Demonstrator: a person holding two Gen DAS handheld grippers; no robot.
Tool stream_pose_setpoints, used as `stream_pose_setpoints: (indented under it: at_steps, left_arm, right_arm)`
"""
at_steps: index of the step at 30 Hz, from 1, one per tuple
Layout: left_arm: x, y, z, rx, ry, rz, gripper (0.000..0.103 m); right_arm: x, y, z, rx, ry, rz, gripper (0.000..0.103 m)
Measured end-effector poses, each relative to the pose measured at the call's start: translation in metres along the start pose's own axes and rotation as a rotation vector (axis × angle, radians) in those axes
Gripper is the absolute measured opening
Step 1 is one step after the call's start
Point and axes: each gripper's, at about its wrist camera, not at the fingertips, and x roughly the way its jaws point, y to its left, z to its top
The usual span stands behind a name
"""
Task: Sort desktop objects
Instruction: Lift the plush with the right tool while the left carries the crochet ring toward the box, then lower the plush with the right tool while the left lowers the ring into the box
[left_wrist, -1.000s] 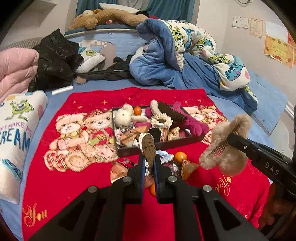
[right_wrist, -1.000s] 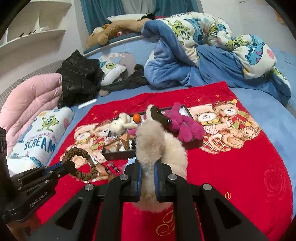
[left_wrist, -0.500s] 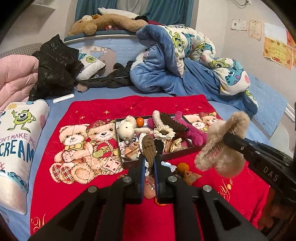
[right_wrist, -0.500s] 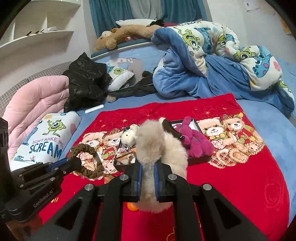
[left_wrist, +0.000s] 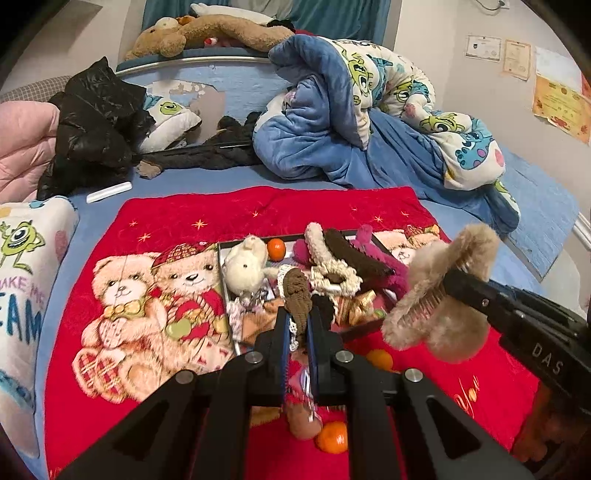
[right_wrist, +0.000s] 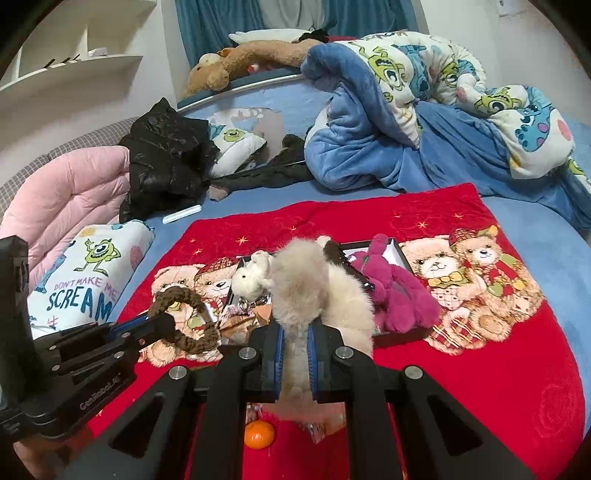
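Left gripper (left_wrist: 297, 325) clamped on a brown braided scrunchie (left_wrist: 297, 295), right gripper (right_wrist: 295, 347) clamped on a beige furry hair claw (right_wrist: 314, 291), both held over the red blanket (right_wrist: 480, 369) just in front of the crammed black tray (right_wrist: 400, 334)

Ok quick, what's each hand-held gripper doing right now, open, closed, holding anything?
Left hand-held gripper: closed on the brown braided hair tie.
Right hand-held gripper: closed on the beige fluffy hair claw.
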Motion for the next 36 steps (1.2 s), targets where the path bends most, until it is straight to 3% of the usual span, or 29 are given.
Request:
stream_pose_setpoints:
  at_steps: [9,20,27,36]
  left_arm:
    - [0.057,0.004,0.021,0.038,0.013,0.008,0.009]
    - [0.135,0.016,0.04,0.004,0.005,0.011,0.009]
    - [0.165,0.013,0.036,0.032,0.028,0.015,0.009]
    - [0.175,0.021,0.024,0.026,0.04,0.026,0.009]
  right_arm:
    - [0.058,0.002,0.018,-0.023,-0.004,0.023,0.011]
    - [0.138,-0.001,0.038,-0.047,0.013,0.071,0.011]
    - [0.169,-0.011,0.037,-0.052,0.042,0.063,0.011]
    - [0.187,-0.007,0.033,-0.056,0.062,0.091,0.012]
